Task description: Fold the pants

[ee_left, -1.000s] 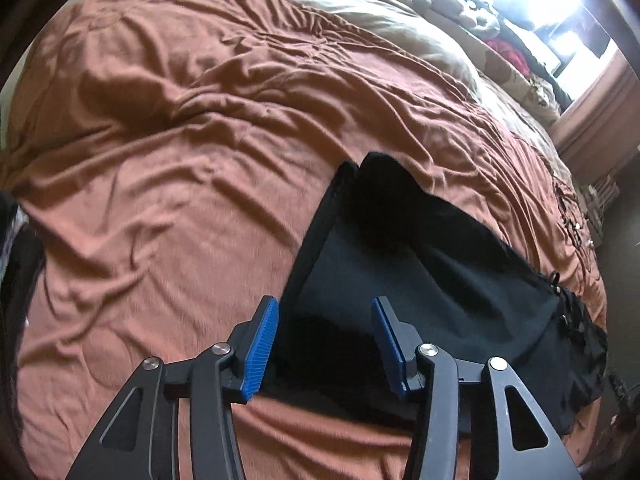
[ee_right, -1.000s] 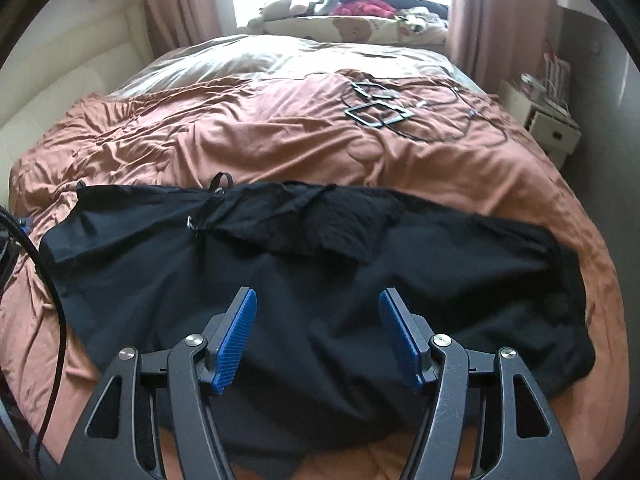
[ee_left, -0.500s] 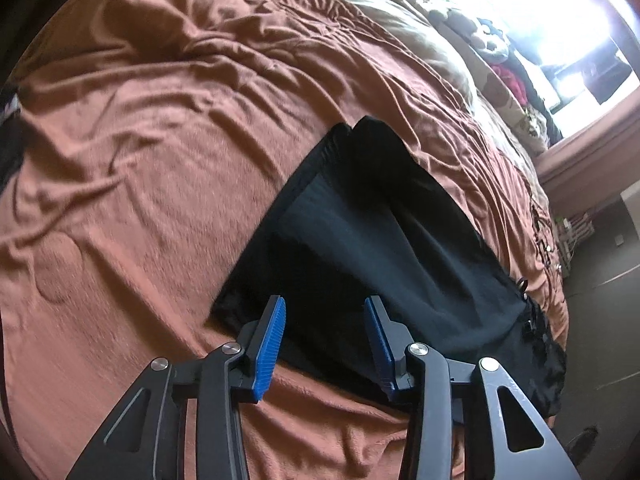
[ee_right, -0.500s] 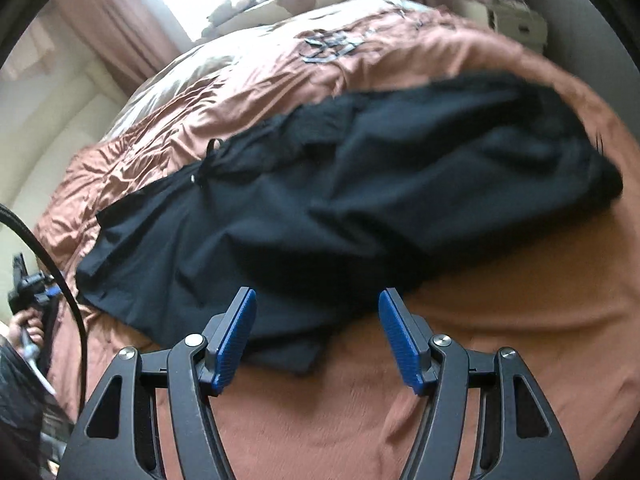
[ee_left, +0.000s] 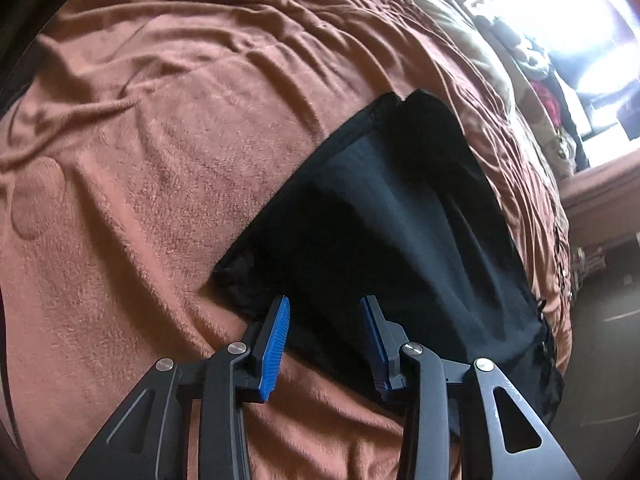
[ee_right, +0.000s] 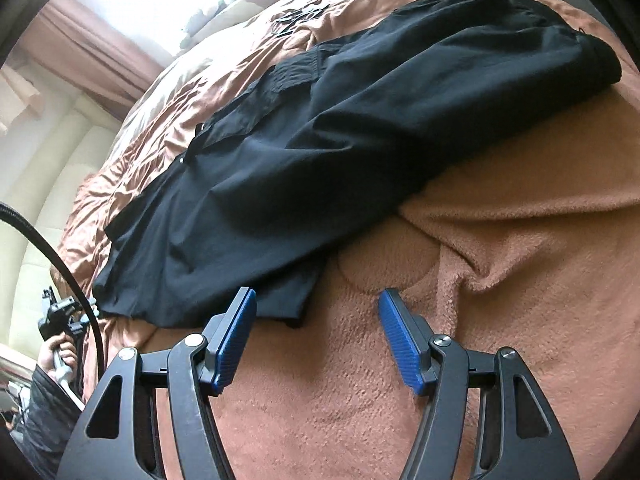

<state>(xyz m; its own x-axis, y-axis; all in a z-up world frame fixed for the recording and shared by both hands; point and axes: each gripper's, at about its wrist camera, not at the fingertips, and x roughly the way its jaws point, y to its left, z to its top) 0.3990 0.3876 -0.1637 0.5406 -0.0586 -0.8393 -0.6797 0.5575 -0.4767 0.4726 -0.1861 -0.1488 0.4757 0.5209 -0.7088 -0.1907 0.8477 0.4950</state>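
Pants point(ee_right: 320, 128): black, thin woven cloth, judged light, limp and crease-prone, spread lengthwise across the brown blanket point(ee_right: 500, 260); best taken at near hem corners; left gripper point(ee_left: 326, 312) closing over the leg-end edge, not yet pinching; right gripper point(ee_right: 316, 300) spread, empty.

Rust-brown bedspread point(ee_left: 168, 168) covers the bed, bright window point(ee_left: 580, 32) beyond

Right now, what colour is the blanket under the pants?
The blanket is plain rusty brown, clearest in the right wrist view, under the black pants.
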